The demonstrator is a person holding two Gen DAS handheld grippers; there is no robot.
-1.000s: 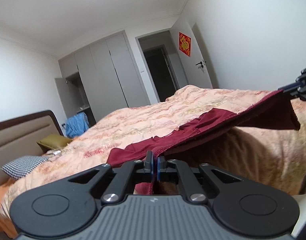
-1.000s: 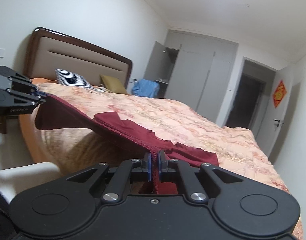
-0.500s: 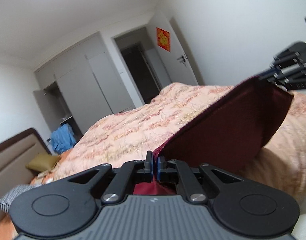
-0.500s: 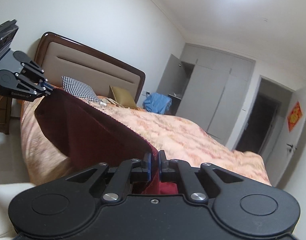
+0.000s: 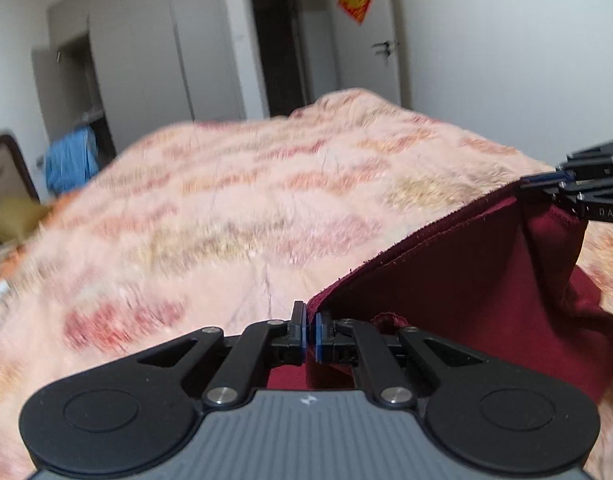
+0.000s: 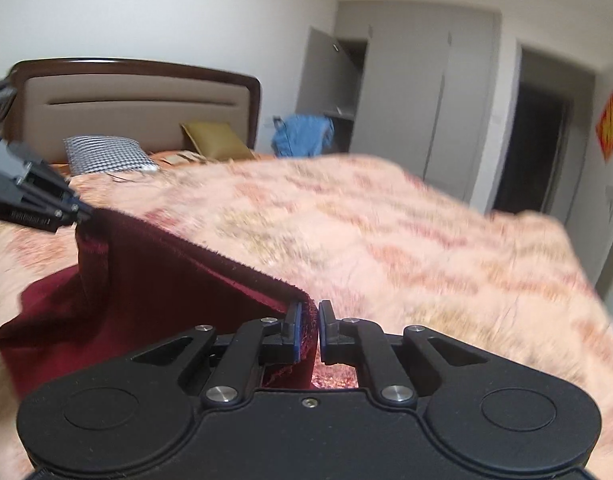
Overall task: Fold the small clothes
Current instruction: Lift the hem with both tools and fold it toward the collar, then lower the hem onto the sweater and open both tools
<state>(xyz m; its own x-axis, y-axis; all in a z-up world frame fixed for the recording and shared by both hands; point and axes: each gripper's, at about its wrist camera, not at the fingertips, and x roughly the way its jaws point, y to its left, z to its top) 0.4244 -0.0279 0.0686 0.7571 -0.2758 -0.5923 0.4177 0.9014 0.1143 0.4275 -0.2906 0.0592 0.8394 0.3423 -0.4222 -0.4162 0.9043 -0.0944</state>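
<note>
A dark red garment (image 5: 466, 292) hangs stretched between my two grippers, low over the peach patterned bedspread (image 5: 226, 208). My left gripper (image 5: 310, 332) is shut on one corner of its top edge. My right gripper (image 6: 308, 330) holds the other corner (image 6: 302, 320); its jaws stand slightly apart with the cloth still between them. The garment (image 6: 146, 280) sags down behind the taut edge and its lower part rests on the bed. Each gripper also shows in the other's view, the right one (image 5: 546, 179) and the left one (image 6: 82, 210).
The bed fills both views, with a brown headboard (image 6: 138, 92), a checked pillow (image 6: 106, 152) and a gold pillow (image 6: 214, 136). A blue garment (image 6: 302, 134) hangs by the open wardrobe (image 6: 330, 76). A dark doorway (image 5: 282, 40) lies beyond the bed.
Both grippers have tipped forward and come down toward the bed with the garment. The garment's lower part now rests on the bedspread. The right jaws have parted slightly.
</note>
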